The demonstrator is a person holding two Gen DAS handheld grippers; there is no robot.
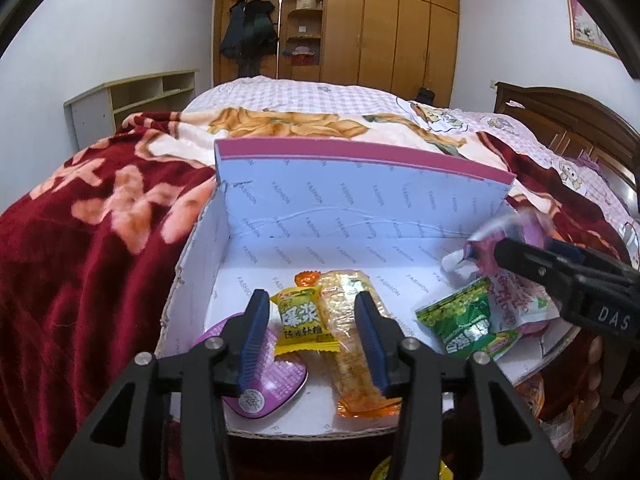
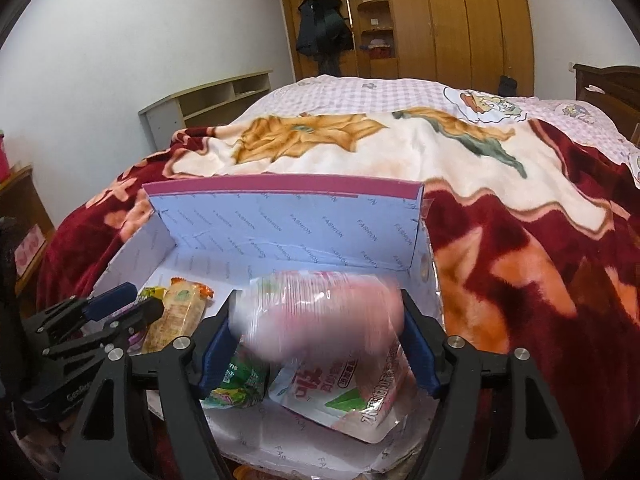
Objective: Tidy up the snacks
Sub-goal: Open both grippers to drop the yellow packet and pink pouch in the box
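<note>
Snacks in crinkly wrappers lie in the box (image 1: 256,216); left gripper (image 1: 312,344) parted, empty; right gripper (image 2: 320,344) wide around a blurred pink packet (image 2: 320,312).

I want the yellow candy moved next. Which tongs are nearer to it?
Left. The left tongs stand open right over the yellow candy, which shows between their fingers. The right tongs are off at the box's far right side, by a blurred pink packet.

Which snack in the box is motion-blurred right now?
The pink packet between the right gripper's fingers. It is smeared; the green packet, yellow packet and orange cracker pack lie sharp.
</note>
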